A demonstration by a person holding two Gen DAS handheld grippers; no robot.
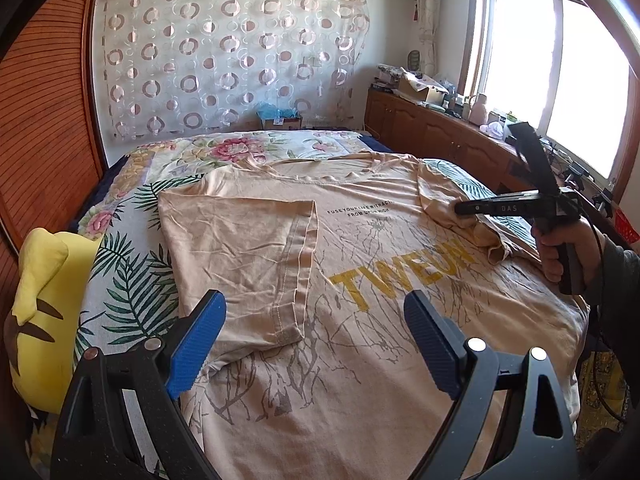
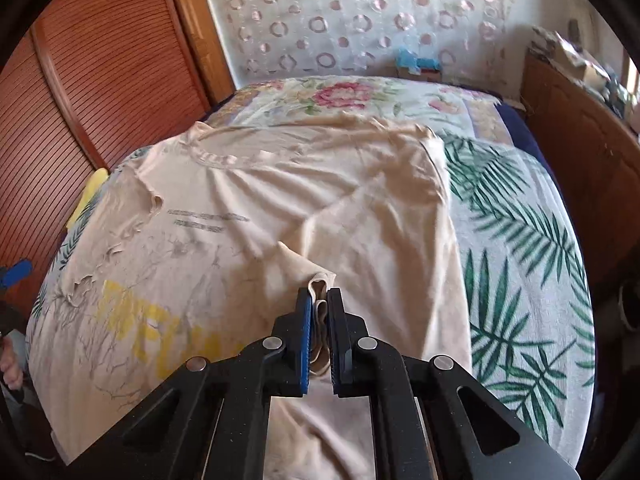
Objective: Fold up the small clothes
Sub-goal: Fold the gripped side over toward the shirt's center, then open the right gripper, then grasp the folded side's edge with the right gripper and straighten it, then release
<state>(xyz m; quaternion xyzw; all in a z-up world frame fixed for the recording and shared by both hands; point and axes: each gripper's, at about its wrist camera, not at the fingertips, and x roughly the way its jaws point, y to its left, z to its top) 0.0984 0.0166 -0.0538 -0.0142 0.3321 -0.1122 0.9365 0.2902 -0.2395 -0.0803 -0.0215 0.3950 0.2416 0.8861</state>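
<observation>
A beige T-shirt (image 1: 360,248) with yellow letters lies spread on the bed, its left side folded inward over the chest. My left gripper (image 1: 314,312) hovers open above the shirt's lower part, nothing between its blue pads. My right gripper (image 2: 319,300) is shut on a bunched fold of the shirt's right sleeve (image 2: 318,280). In the left wrist view the right gripper (image 1: 464,210) reaches in from the right, held by a hand (image 1: 560,252), with the sleeve (image 1: 476,228) gathered under its tip.
The bed cover (image 2: 520,240) has a green palm-leaf print, with a floral quilt (image 1: 240,148) behind it. A yellow plush toy (image 1: 44,304) lies at the bed's left edge. A wooden louvred wardrobe (image 2: 100,80) stands left, a cluttered wooden cabinet (image 1: 432,120) right under the window.
</observation>
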